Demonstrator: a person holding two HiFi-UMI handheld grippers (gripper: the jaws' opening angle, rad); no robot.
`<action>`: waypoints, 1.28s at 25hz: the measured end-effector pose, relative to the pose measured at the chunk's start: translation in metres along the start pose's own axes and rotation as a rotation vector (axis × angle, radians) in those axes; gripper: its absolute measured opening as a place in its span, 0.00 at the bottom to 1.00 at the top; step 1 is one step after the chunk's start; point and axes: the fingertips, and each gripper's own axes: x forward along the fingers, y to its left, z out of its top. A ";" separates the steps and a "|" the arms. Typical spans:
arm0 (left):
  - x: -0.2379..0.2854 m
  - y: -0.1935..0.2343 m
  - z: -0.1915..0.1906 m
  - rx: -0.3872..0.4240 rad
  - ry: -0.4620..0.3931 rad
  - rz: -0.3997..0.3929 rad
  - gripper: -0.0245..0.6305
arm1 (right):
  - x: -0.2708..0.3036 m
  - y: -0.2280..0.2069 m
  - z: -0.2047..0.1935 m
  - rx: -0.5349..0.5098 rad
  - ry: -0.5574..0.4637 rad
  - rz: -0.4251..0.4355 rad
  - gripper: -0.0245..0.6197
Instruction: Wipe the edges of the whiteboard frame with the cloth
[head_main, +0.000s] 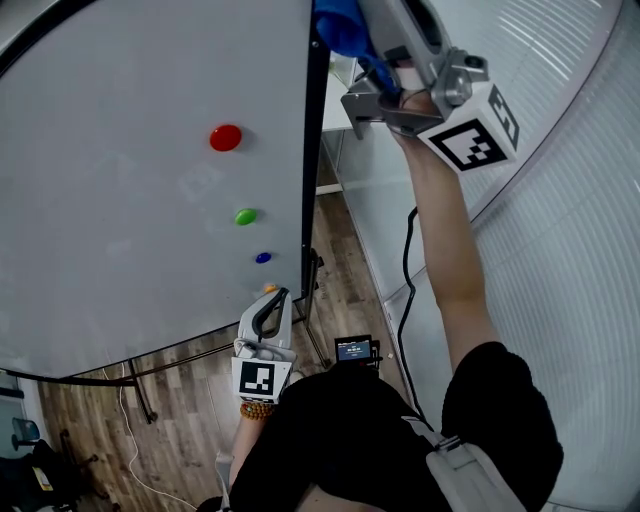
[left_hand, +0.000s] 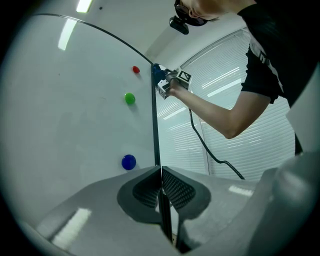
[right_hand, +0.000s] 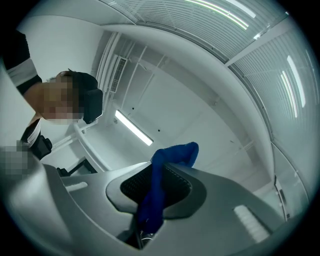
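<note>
In the head view, at top centre, the right gripper (head_main: 368, 55) holds a bunched, deep-blue cloth (head_main: 340, 28) against the whiteboard frame (head_main: 314, 160), and the left gripper (head_main: 278, 297) sits at lower centre. In the left gripper view, its jaws are clenched together and the tips meet. In the right gripper view, the jaws pinch the cloth mid-frame, and its folded end curls above them.

Counting now | whiteboard (head_main: 120, 220): one | magnets, four: red magnet (head_main: 226, 137), green magnet (head_main: 245, 216), blue magnet (head_main: 263, 257), orange magnet (head_main: 269, 287) | blue cloth (right_hand: 175, 152): one | grippers, two: left gripper (left_hand: 160, 169), right gripper (right_hand: 160, 164)
</note>
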 end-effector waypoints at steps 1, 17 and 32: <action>0.000 0.003 -0.005 -0.004 0.000 -0.003 0.04 | -0.001 0.002 -0.008 -0.001 0.006 -0.002 0.17; -0.002 0.012 -0.017 -0.010 0.006 -0.034 0.04 | -0.018 0.014 -0.029 0.007 0.023 -0.041 0.17; 0.002 0.008 -0.009 -0.023 0.000 -0.059 0.04 | -0.032 0.016 -0.033 0.026 0.021 -0.081 0.17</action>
